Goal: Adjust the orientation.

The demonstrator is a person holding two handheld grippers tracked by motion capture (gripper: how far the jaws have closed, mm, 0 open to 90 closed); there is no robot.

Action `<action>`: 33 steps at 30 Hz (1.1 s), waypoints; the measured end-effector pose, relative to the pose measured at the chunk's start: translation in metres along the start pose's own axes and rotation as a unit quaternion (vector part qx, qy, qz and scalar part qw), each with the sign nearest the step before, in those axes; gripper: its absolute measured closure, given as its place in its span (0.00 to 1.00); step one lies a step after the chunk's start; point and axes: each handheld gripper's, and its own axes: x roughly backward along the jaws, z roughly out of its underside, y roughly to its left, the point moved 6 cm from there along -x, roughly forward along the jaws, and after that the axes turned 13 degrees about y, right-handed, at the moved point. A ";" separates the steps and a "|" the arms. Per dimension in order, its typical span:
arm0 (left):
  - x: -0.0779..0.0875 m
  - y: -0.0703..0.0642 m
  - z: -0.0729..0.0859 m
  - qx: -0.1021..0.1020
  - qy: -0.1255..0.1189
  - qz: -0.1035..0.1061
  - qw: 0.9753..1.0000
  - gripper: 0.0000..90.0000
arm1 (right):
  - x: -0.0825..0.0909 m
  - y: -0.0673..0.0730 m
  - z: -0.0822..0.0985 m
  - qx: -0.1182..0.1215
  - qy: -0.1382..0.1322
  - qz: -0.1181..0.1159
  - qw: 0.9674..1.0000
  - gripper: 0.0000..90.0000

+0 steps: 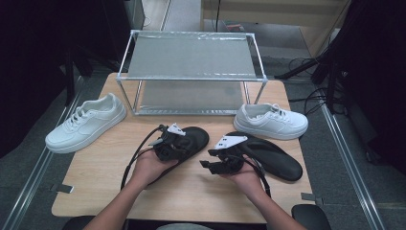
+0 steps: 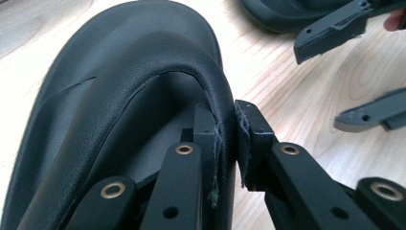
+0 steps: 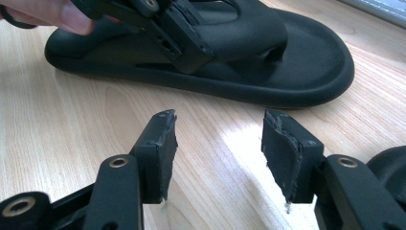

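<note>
The left black sandal lies on the wooden table near the person's edge, just left of the middle, with its toe pointing away and to the right. The left gripper sits over its middle, and in the left gripper view its two jaws are pinched on the sandal's strap: one pad lies inside the strap, the other outside, with the strap's edge squeezed thin between them. The left hand holds that gripper from the near side.

Just to the right, the right gripper hovers low over bare table between the two sandals, carried by the right hand. Its jaws stand well apart with nothing between them; the right gripper view shows only wood grain in the gap and the clamped sandal beyond it. The right black sandal lies behind and beside this hand, flat on the table, apart from the gripper's tips.

Farther back, a white sneaker rests at the table's left edge and another white sneaker on the right. Between them, at the far side, stands a metal-framed shelf rack.
</note>
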 end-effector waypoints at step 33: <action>0.056 0.036 0.052 0.014 -0.040 -0.017 0.999 0.45 | -0.002 0.007 -0.003 0.012 -0.003 -0.009 1.000 0.55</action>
